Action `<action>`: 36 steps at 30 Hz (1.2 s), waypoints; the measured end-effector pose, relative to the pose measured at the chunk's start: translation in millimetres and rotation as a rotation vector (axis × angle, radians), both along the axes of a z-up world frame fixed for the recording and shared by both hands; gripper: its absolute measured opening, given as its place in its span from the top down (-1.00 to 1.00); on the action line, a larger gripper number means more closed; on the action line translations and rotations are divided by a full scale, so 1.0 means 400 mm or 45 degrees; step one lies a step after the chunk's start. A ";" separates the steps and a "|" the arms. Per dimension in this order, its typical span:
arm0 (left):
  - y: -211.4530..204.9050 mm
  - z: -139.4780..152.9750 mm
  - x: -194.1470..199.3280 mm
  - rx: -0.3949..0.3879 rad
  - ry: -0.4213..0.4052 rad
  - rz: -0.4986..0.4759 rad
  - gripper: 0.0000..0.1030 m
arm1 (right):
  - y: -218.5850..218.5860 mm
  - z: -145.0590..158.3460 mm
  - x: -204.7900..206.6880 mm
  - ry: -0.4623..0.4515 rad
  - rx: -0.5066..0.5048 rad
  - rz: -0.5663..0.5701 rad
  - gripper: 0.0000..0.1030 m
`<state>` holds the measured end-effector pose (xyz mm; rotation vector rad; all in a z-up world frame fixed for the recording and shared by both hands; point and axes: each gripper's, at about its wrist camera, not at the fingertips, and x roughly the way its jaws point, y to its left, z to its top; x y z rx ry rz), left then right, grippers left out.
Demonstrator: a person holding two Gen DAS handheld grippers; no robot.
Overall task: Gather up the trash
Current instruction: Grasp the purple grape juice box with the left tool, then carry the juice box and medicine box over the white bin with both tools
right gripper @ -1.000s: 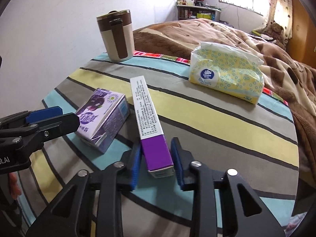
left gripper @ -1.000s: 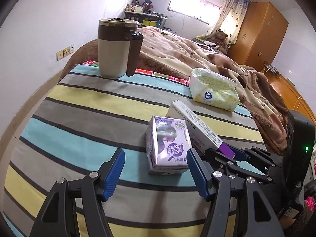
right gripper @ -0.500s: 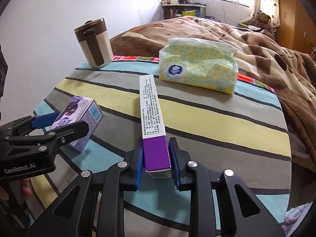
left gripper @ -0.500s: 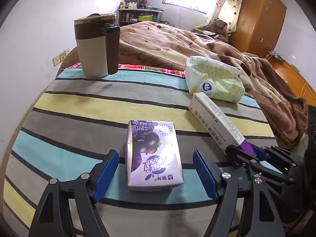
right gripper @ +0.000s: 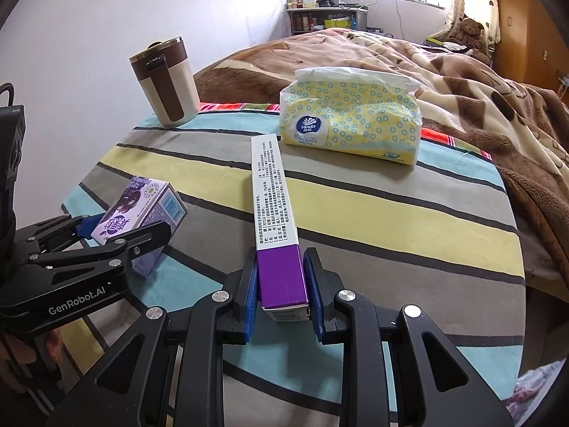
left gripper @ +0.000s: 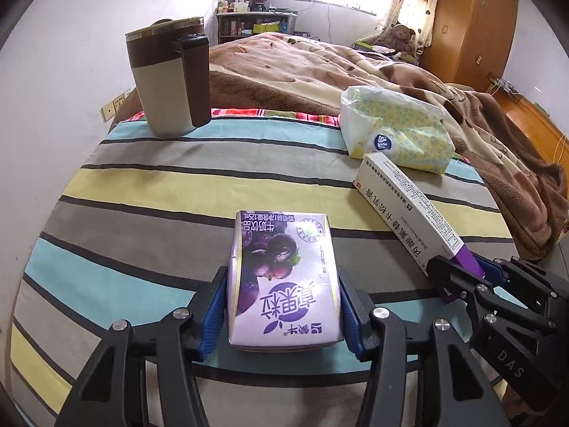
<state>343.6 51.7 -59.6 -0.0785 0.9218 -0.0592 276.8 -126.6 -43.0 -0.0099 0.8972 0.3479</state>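
Observation:
A small purple drink carton [left gripper: 284,277] lies on the striped tablecloth [left gripper: 142,185]. My left gripper [left gripper: 282,316] is shut on its near end, blue pads on both sides. A long white box with a purple end [right gripper: 275,227] lies on the cloth; my right gripper [right gripper: 282,290] is shut on its purple end. The carton [right gripper: 142,210] and left gripper [right gripper: 117,235] show at the left of the right wrist view. The box [left gripper: 405,210] and right gripper [left gripper: 458,270] show at the right of the left wrist view.
A brown and beige lidded mug [left gripper: 169,78] stands at the table's far left. A yellow tissue pack [left gripper: 394,131] lies at the far right, just beyond the box. A bed with a brown blanket [left gripper: 355,60] lies behind the table. A white wall [left gripper: 53,53] is on the left.
My left gripper moved forward and closed on the drink carton, which it only straddled before. My right gripper closed on the box's purple end and stays there.

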 end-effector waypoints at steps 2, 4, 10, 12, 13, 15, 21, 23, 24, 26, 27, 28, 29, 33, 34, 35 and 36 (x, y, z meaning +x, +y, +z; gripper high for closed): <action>0.000 0.005 -0.008 0.000 -0.005 0.001 -0.08 | -0.004 0.004 -0.006 -0.009 0.004 -0.006 0.53; -0.003 0.012 -0.018 0.008 -0.014 0.000 -0.08 | -0.012 0.010 -0.014 -0.017 0.009 -0.015 0.54; -0.014 0.044 -0.076 -0.006 -0.050 -0.010 -0.08 | -0.036 0.028 -0.055 -0.039 0.027 -0.043 0.54; -0.023 0.059 -0.102 -0.008 -0.066 -0.018 -0.08 | -0.044 0.033 -0.074 -0.043 0.036 -0.049 0.54; -0.030 0.067 -0.116 -0.007 -0.073 -0.024 -0.08 | -0.049 0.037 -0.084 -0.046 0.040 -0.053 0.54; -0.046 0.085 -0.148 -0.015 -0.089 -0.048 -0.08 | -0.060 0.048 -0.106 -0.058 0.049 -0.064 0.54; -0.085 0.131 -0.232 -0.013 -0.143 -0.084 -0.08 | -0.103 0.088 -0.186 -0.102 0.083 -0.098 0.54; -0.099 0.146 -0.263 -0.020 -0.158 -0.097 -0.08 | -0.117 0.096 -0.210 -0.112 0.087 -0.107 0.54; -0.105 0.153 -0.274 -0.030 -0.164 -0.105 -0.08 | -0.123 0.101 -0.222 -0.120 0.089 -0.114 0.54; -0.120 0.168 -0.308 -0.033 -0.185 -0.116 -0.08 | -0.140 0.112 -0.249 -0.136 0.099 -0.125 0.54; -0.129 0.173 -0.320 -0.026 -0.196 -0.123 -0.08 | -0.148 0.117 -0.262 -0.145 0.102 -0.136 0.54; -0.141 0.181 -0.338 -0.016 -0.212 -0.132 -0.08 | -0.156 0.121 -0.274 -0.150 0.104 -0.145 0.54; -0.149 0.187 -0.351 -0.018 -0.218 -0.138 -0.08 | -0.162 0.124 -0.281 -0.155 0.108 -0.150 0.54; -0.184 0.212 -0.402 -0.036 -0.254 -0.174 -0.08 | -0.192 0.139 -0.325 -0.182 0.118 -0.190 0.54; -0.192 0.217 -0.411 -0.033 -0.261 -0.182 -0.08 | -0.201 0.143 -0.336 -0.189 0.119 -0.200 0.54; -0.201 0.222 -0.421 -0.035 -0.265 -0.188 -0.08 | -0.209 0.148 -0.348 -0.199 0.120 -0.209 0.54; -0.210 0.227 -0.433 -0.042 -0.270 -0.201 -0.08 | -0.219 0.152 -0.361 -0.209 0.116 -0.219 0.54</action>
